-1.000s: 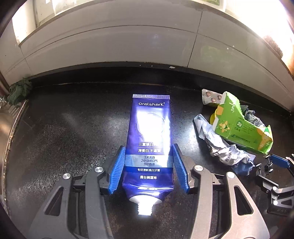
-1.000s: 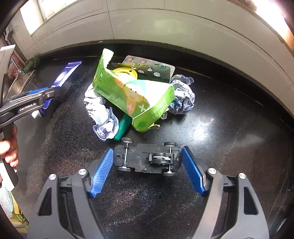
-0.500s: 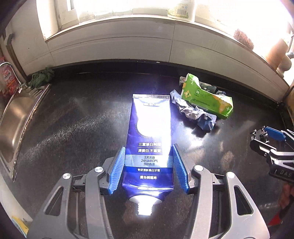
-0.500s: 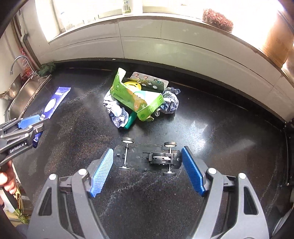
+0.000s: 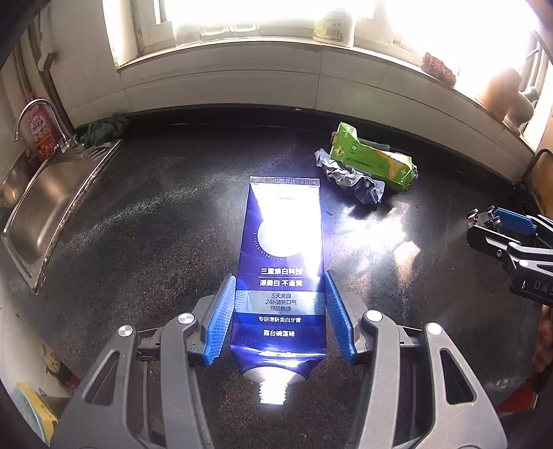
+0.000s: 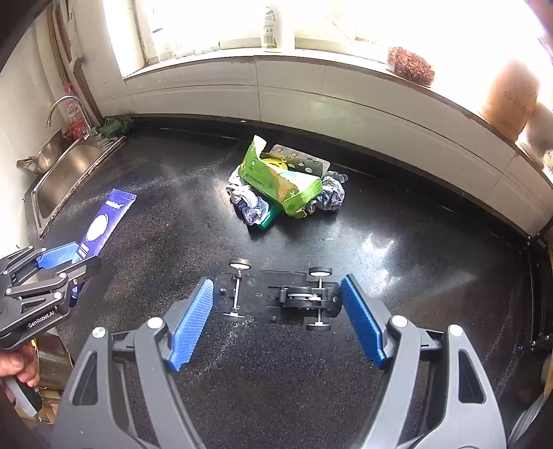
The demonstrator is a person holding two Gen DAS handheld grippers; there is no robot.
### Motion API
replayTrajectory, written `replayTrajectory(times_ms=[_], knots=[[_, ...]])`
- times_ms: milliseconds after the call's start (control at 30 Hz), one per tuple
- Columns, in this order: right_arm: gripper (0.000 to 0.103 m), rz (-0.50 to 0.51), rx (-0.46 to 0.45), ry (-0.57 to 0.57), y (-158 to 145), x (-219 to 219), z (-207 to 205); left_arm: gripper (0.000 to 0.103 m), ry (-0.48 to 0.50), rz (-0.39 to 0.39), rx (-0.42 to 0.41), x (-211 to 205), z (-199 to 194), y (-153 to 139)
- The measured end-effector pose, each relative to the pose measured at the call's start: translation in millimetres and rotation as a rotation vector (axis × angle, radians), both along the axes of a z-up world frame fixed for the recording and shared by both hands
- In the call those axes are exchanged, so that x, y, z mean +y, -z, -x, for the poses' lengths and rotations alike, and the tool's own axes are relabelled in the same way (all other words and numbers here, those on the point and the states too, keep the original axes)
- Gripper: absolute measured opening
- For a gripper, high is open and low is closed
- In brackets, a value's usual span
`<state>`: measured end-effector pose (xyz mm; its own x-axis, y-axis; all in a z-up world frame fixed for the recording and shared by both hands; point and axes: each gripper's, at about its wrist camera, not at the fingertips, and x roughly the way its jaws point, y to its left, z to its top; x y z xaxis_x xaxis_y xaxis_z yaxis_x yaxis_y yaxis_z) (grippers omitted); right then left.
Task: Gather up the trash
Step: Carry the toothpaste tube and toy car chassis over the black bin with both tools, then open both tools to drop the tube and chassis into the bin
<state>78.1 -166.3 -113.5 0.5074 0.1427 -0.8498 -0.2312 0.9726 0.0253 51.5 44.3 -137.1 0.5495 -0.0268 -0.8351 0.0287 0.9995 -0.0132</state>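
Note:
My left gripper (image 5: pixel 279 276) is shut on a blue toothpaste tube (image 5: pixel 283 241), cap end toward the camera, held above the black counter (image 5: pixel 155 224). My right gripper (image 6: pixel 277 279) is shut on a black toy car chassis (image 6: pixel 276 297), wheels up, gripped end to end. The trash pile lies farther back: a green carton (image 6: pixel 280 179), crumpled foil wrappers (image 6: pixel 249 203) and a blister pack (image 6: pixel 300 160). The left wrist view shows the carton (image 5: pixel 373 162) at upper right and the right gripper (image 5: pixel 497 221) at the right edge. The left gripper (image 6: pixel 65 257) with the tube (image 6: pixel 103 224) appears at the left of the right wrist view.
A steel sink (image 5: pixel 45 203) with a faucet (image 5: pixel 31 110) is set in the counter's left end, a green cloth (image 5: pixel 103 129) at its back corner. A white tiled wall and a windowsill with a bottle (image 6: pixel 273 24) run behind. A hand (image 6: pixel 17 366) holds the left gripper's handle.
Both grippers have risen and drawn back from the trash pile, carrying the tube and the car chassis. The pile looks smaller, and the sink and window have come into view.

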Motion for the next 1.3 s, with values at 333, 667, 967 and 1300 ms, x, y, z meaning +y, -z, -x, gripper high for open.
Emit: replayTrajectory(times_ms=[333, 667, 967, 1300], knots=[[0.074, -0.015, -0.023, -0.194, -15.8, 65.3, 6.7, 0.051, -0.181, -0.009, -0.033, 55.5, 58.3, -18.1], [0.074, -0.065, -0.011, -0.6, -20.0, 225.0, 54.0, 0.051, -0.503, -0.055, -0.029, 146.5, 159.7, -26.3], [0.074, -0.111, 0.061, -0.994, -12.5, 374.2, 133.6, 0.051, -0.799, -0.026, 0.038, 220.9, 255.6, 0.2], [0.074, -0.069, 0.254, -1.204, 51.4, 484.6, 195.3, 0.051, -0.956, 0.087, 0.08, 274.7, 315.0, 72.9]])
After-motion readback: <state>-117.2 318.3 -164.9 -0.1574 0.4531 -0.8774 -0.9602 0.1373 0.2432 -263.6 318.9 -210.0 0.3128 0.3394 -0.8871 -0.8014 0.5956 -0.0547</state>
